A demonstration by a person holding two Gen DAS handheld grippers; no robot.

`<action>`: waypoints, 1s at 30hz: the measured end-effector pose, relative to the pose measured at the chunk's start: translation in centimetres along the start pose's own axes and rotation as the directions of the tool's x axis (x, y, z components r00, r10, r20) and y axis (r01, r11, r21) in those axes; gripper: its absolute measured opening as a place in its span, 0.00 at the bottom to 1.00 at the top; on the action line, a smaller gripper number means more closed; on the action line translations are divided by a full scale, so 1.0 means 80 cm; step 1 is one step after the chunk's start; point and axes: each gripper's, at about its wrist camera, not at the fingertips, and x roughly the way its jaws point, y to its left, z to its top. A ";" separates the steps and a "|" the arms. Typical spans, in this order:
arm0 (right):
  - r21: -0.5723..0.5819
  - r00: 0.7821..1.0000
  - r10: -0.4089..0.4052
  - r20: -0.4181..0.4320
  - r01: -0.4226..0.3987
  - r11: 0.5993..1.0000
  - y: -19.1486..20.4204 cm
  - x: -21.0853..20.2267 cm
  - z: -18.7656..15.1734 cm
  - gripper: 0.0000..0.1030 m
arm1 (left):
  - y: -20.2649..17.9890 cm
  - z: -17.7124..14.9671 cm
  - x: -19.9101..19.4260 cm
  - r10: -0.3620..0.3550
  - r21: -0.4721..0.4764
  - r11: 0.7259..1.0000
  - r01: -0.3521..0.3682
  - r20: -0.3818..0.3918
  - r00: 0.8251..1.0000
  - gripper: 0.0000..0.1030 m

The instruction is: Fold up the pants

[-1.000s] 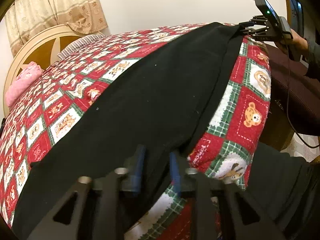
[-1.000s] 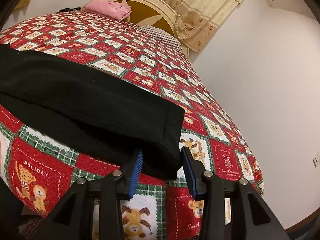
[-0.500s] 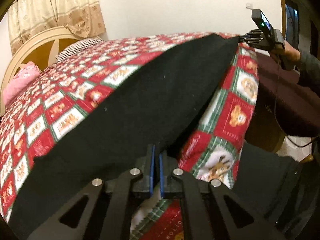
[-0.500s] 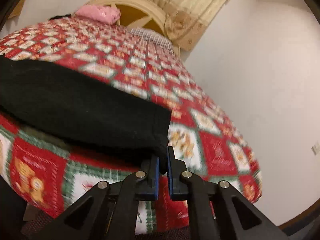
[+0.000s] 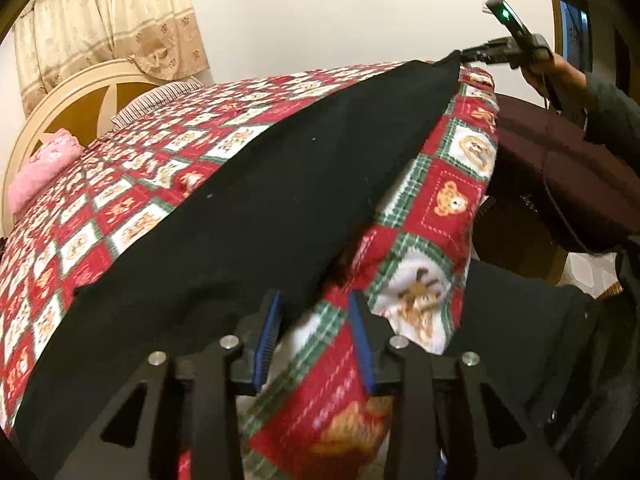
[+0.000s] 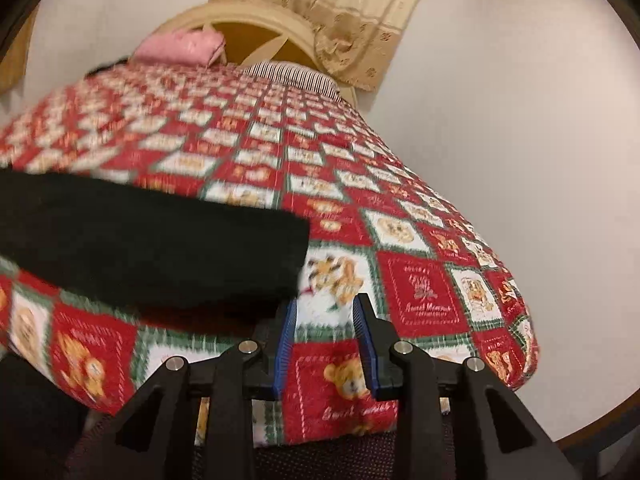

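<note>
The black pants [image 5: 256,208] lie stretched along the near edge of a bed with a red and green teddy-bear quilt [image 5: 452,200]. My left gripper [image 5: 316,308] is open at the bed's edge, its left blue pad beside the pants' near corner, not gripping. In the right wrist view the pants' other end [image 6: 152,248] lies flat on the quilt [image 6: 420,292]. My right gripper [image 6: 325,314] is open just right of that end, holding nothing. The right gripper also shows in the left wrist view [image 5: 472,54], at the far corner of the pants.
A pink folded cloth [image 6: 180,46] and a striped pillow [image 6: 288,74] lie by the cream headboard [image 6: 256,20]. A curtain [image 5: 108,28] hangs behind. A dark maroon chair [image 5: 560,176] stands past the bed's end. White walls surround the bed.
Both grippers were shut on the pants' corners half a second ago. Both have now opened and let go, and the pants lie on the quilt.
</note>
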 end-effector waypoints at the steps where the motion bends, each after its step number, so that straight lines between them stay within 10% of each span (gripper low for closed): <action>1: 0.003 1.000 -0.002 0.003 0.002 1.000 -0.003 0.000 0.005 0.30 | 0.004 -0.002 -0.006 0.012 -0.004 1.000 -0.012 0.005 1.000 0.36; 6: 0.124 1.000 -0.007 -0.003 0.008 0.992 -0.034 0.022 0.026 0.30 | 0.033 0.001 -0.018 0.090 -0.073 0.994 -0.086 0.047 0.995 0.49; 16: 0.371 0.950 0.301 -0.085 -0.250 0.894 -0.025 0.116 0.051 0.30 | 0.057 -0.001 0.023 0.124 -0.121 0.985 -0.122 0.010 0.992 0.51; 18: 0.385 0.944 0.314 -0.103 -0.253 0.887 -0.020 0.124 0.054 0.10 | 0.059 -0.004 0.025 0.126 -0.127 0.984 -0.125 0.006 0.992 0.51; 30: 0.302 0.982 0.170 -0.081 -0.138 0.943 -0.007 0.121 0.085 0.05 | 0.066 -0.010 0.027 0.151 -0.164 0.975 -0.149 0.000 0.988 0.60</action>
